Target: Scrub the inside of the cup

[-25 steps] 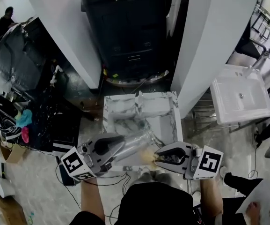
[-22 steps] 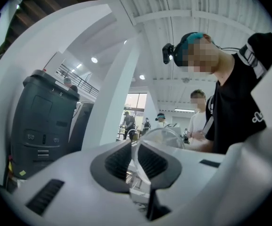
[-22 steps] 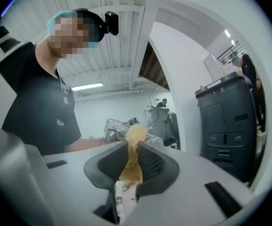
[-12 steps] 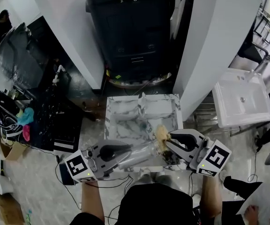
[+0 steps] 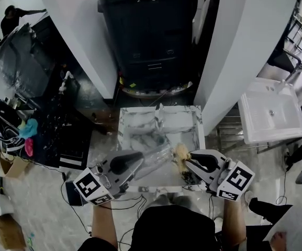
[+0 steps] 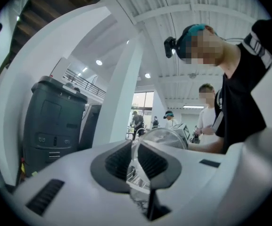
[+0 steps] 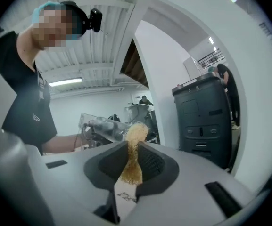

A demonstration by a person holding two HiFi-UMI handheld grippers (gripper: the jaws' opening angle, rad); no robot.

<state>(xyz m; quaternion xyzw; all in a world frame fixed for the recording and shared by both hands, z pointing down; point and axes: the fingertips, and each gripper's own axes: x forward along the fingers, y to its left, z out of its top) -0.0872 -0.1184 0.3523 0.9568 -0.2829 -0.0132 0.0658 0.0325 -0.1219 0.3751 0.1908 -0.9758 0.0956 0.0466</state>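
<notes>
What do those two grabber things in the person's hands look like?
Both are chunky light-grey shells with dark ribbed pads on the jaws. The left gripper and the right gripper each carry a white cube with black square markers. The person wears a black short-sleeved top.

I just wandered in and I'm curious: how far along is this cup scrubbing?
Done: the left hand-held gripper is clamped on the clear cup, holding it on its side over the marbled tray. The right hand-held gripper pinches a tan scrubber. In hand: the scrubber sits at the cup's open mouth, apparently not yet inside. Left: pushing it in and scrubbing the inner wall.
</notes>
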